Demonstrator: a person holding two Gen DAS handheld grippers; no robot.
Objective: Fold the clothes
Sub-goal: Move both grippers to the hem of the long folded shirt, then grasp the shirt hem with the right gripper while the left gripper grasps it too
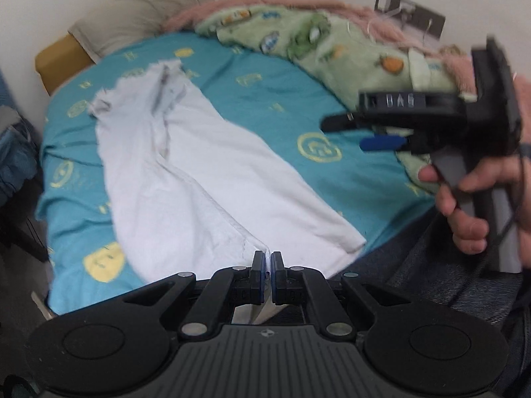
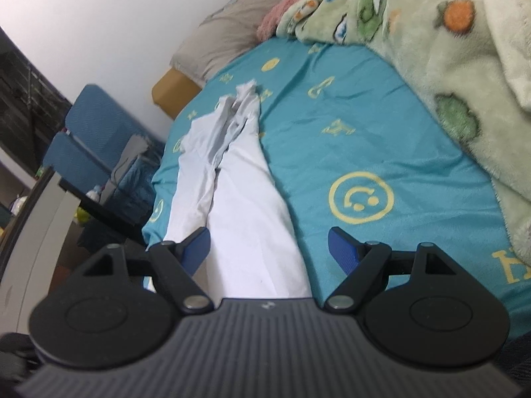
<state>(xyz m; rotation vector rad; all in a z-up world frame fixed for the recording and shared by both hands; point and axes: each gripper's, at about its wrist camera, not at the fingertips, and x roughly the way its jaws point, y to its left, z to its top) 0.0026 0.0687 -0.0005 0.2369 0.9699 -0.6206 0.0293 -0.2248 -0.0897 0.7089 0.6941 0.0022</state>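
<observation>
A white garment (image 1: 212, 172) lies lengthwise on the teal bed sheet (image 1: 265, 93), folded along its length with a seam down the middle. My left gripper (image 1: 267, 265) is shut on its near edge. In the right wrist view the same white garment (image 2: 245, 205) stretches away between the fingers. My right gripper (image 2: 268, 245) is open and empty, held above the garment's near end. It also shows in the left wrist view (image 1: 358, 132), in the air to the right, above the sheet.
A green fleece blanket (image 1: 332, 43) and a pink one (image 1: 252, 3) are bunched along the far side of the bed. A grey pillow (image 1: 139, 16) lies at the head. A blue chair (image 2: 96, 132) stands beside the bed.
</observation>
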